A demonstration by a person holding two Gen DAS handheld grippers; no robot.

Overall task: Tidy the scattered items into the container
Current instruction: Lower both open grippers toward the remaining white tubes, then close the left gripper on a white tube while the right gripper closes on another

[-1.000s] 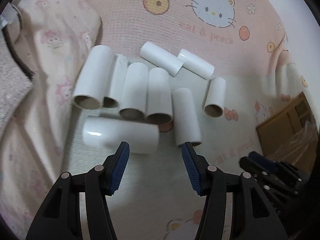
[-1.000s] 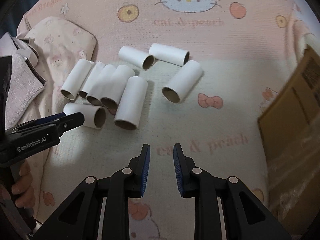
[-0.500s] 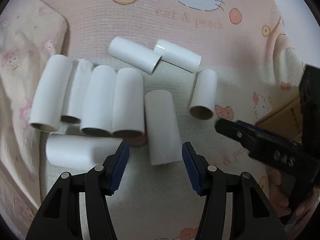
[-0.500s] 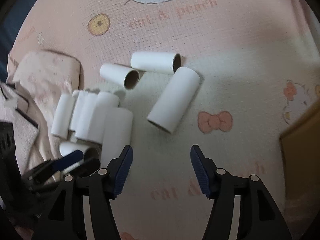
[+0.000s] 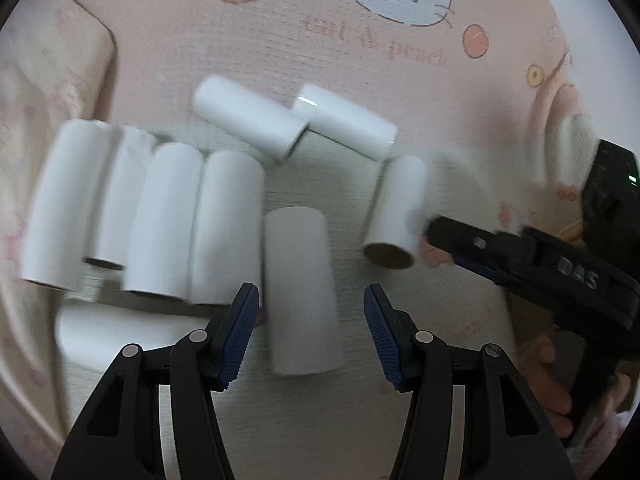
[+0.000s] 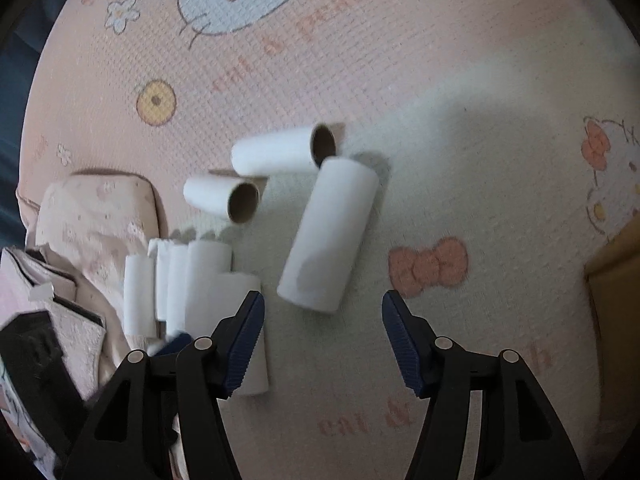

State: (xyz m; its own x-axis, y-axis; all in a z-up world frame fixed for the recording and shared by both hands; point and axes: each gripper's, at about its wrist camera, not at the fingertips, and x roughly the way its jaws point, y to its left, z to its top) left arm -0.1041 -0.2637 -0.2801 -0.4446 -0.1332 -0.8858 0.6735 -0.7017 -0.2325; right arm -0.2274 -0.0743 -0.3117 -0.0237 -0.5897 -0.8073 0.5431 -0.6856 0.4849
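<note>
Several white cardboard tubes lie on a pink Hello Kitty blanket (image 5: 320, 52). My left gripper (image 5: 307, 336) is open, its fingers on either side of one upright-lying tube (image 5: 300, 292), not touching it. A row of tubes (image 5: 160, 220) lies to its left. My right gripper (image 6: 323, 340) is open just below another tube (image 6: 328, 236), which also shows in the left wrist view (image 5: 398, 208) with the right gripper's finger beside it. Two more tubes (image 6: 276, 156) lie beyond. A corner of the cardboard box (image 6: 616, 304) shows at the right.
A folded pink cloth (image 6: 96, 216) lies at the left by the tube row. A person's hand (image 5: 548, 392) holds the right gripper at the lower right of the left wrist view.
Both grippers have moved forward toward the tubes. The right gripper opened from nearly shut to wide and now faces the lone tube. The left gripper now brackets the middle tube.
</note>
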